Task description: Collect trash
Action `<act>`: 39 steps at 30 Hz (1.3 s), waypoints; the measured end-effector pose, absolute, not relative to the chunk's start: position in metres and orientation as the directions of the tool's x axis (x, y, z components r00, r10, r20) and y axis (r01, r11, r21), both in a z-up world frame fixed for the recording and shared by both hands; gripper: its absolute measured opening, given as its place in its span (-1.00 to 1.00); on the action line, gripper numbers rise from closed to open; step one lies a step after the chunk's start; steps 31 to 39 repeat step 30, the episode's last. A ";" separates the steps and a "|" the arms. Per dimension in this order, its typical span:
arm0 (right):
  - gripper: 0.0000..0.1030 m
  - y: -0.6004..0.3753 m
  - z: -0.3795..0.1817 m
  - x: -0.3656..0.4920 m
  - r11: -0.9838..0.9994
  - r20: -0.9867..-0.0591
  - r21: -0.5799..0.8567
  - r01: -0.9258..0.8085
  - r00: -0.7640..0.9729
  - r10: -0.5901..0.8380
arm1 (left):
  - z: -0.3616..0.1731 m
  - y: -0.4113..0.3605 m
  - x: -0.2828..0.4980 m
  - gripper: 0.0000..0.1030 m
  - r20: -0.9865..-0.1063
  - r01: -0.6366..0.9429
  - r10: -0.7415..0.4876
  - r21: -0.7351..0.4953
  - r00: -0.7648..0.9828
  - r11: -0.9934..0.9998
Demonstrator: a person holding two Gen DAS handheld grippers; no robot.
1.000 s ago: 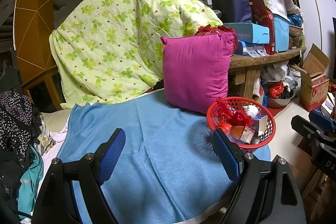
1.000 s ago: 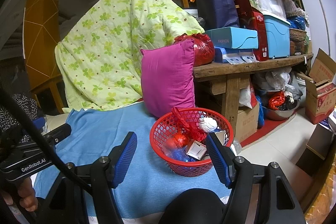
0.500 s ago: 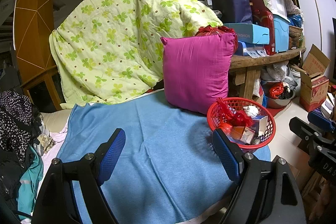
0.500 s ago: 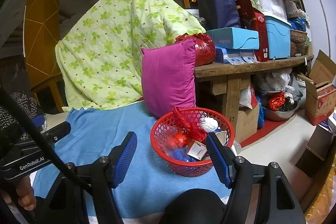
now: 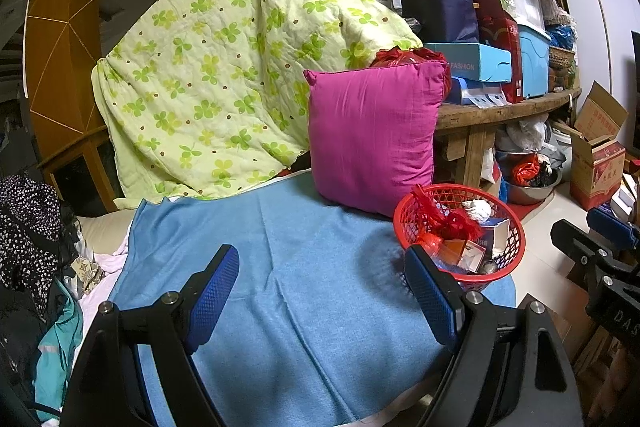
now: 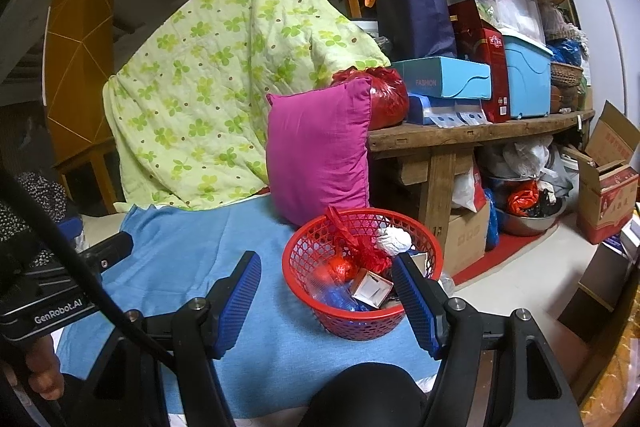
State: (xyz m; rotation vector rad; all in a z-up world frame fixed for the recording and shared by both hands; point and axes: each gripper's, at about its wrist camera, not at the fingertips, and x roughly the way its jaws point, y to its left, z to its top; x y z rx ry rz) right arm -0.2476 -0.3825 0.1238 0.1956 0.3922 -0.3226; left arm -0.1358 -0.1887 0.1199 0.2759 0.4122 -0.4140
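The red basket (image 6: pixel 362 311) is sitting on the blue cloth (image 5: pixel 280 267), by the pink pillow (image 5: pixel 372 135). It is holding trash and looks light and bendy. Grab its rim. Both grippers (image 5: pixel 320 299) (image 6: pixel 332 303) are hanging wide apart, holding nothing.

The round red plastic mesh basket (image 6: pixel 362 291) was partly hidden by a blue right-gripper finger (image 6: pixel 416 311). The shiny red plastic bag (image 5: pixel 404 57) sat mostly behind the square magenta fabric pillow (image 5: pixel 372 139). Lower basket contents were indistinct.
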 end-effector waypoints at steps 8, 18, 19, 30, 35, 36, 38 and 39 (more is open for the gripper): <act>0.39 -0.380 0.123 -0.248 0.932 -0.399 0.102 0.348 0.873 -0.282 | 0.120 -0.189 -0.135 0.65 -0.440 0.439 -0.331 0.170 0.835 0.882; 0.39 -0.379 0.122 -0.247 0.931 -0.396 0.100 0.350 0.873 -0.285 | 0.119 -0.188 -0.132 0.65 -0.439 0.450 -0.343 0.168 0.831 0.877; 0.39 -0.379 0.122 -0.247 0.931 -0.396 0.099 0.352 0.872 -0.287 | 0.119 -0.188 -0.131 0.65 -0.437 0.451 -0.344 0.168 0.831 0.877; 0.39 -0.375 0.120 -0.232 0.921 -0.405 0.090 0.378 0.859 -0.313 | 0.112 -0.177 -0.112 0.65 -0.437 0.476 -0.383 0.126 0.814 0.870; 0.39 -0.375 0.120 -0.232 0.921 -0.405 0.090 0.378 0.859 -0.313 | 0.112 -0.177 -0.112 0.65 -0.437 0.476 -0.383 0.126 0.814 0.870; 0.39 -0.375 0.120 -0.232 0.921 -0.405 0.090 0.378 0.859 -0.313 | 0.112 -0.177 -0.112 0.65 -0.437 0.476 -0.383 0.126 0.814 0.870; 0.39 -0.375 0.120 -0.232 0.921 -0.405 0.090 0.378 0.859 -0.313 | 0.112 -0.177 -0.112 0.65 -0.437 0.476 -0.383 0.126 0.814 0.870; 0.39 -0.375 0.120 -0.232 0.921 -0.405 0.090 0.378 0.859 -0.313 | 0.112 -0.177 -0.112 0.65 -0.437 0.476 -0.383 0.126 0.814 0.870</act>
